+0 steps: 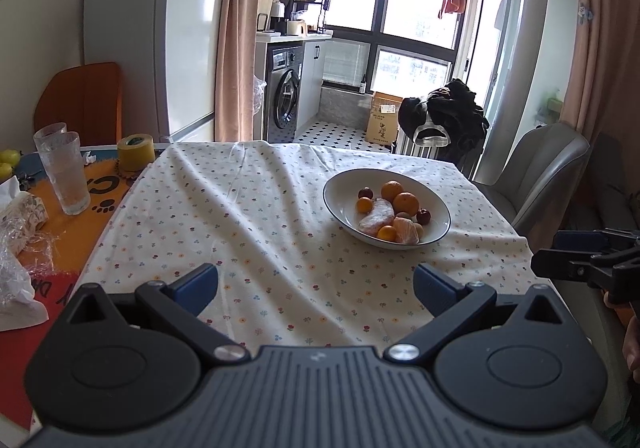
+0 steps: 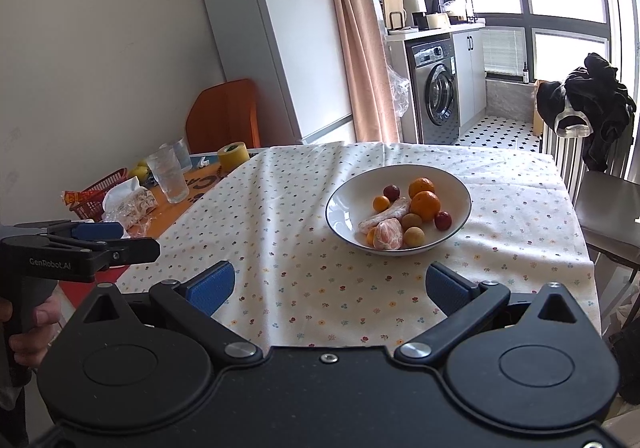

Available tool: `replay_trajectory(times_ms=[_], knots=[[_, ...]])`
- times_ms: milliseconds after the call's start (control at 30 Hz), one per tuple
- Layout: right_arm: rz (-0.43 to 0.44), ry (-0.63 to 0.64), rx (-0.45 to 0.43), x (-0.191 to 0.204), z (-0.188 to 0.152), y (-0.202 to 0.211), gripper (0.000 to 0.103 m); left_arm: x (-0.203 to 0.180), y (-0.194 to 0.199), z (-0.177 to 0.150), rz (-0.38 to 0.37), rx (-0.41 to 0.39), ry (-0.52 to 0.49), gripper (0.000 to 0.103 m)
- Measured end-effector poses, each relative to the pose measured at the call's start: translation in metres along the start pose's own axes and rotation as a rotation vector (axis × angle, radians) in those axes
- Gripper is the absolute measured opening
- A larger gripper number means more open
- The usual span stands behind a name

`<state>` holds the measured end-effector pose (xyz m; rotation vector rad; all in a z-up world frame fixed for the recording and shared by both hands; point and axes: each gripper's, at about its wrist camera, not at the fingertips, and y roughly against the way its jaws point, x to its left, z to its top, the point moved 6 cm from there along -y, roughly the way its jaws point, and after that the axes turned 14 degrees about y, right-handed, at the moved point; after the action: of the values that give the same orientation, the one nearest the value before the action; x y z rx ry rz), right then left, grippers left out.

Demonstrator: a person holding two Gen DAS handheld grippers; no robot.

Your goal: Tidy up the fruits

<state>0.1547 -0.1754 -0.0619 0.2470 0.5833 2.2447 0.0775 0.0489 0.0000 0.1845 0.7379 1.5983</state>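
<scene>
So both grippers are sitting back at the bottom of the frame, well short of the bowl [image 1: 340, 204]. Left gripper [image 1: 316, 284] has its jaws spread wide with nothing in them, right gripper [image 2: 330, 288] same deal, wide apart and empty. All the fruit is piled in that bowl, right of centre in the left view, centre-right in the right one.

Stuff I'd worry about: the pile is tight. The oranges [image 2: 425, 204] touch each other and lean on a wrapped piece [image 2: 384, 218], with the peeled orange [image 2: 387, 234] jammed at the near rim. Go for one and its neighbours probably roll. The dark plums [image 2: 391, 192] are small and round, so they could squirt out of a pinch. The peeled one looks soft, so squeeze too hard and it's mush.

Also the tablecloth [image 1: 240, 216] is wrinkled and loose. Nudge the rim and I'd guess the bowl slides or the cloth bunches up.
</scene>
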Motion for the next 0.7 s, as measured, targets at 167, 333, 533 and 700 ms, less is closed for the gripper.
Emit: replay_trajectory(times_ms=[167,333,533,700], knots=[[-0.002,0.0,-0.004,-0.0001,0.0002,0.001,0.103,-0.0009,0.0004,-0.0012,-0.004,0.003,-0.005,0.103],[-0.002,0.0,-0.005,-0.0001,0.0002,0.0014,0.103,-0.0024,-0.0005,-0.003,-0.005,0.006,-0.009,0.103],[-0.003,0.0,-0.005,-0.0009,0.0009,0.0023,0.103,-0.0022,-0.0003,-0.0031,-0.004,0.006,-0.009,0.103],[-0.001,0.001,-0.004,-0.0004,0.001,0.0017,0.103,-0.002,-0.0004,-0.003,-0.004,0.006,-0.009,0.103]])
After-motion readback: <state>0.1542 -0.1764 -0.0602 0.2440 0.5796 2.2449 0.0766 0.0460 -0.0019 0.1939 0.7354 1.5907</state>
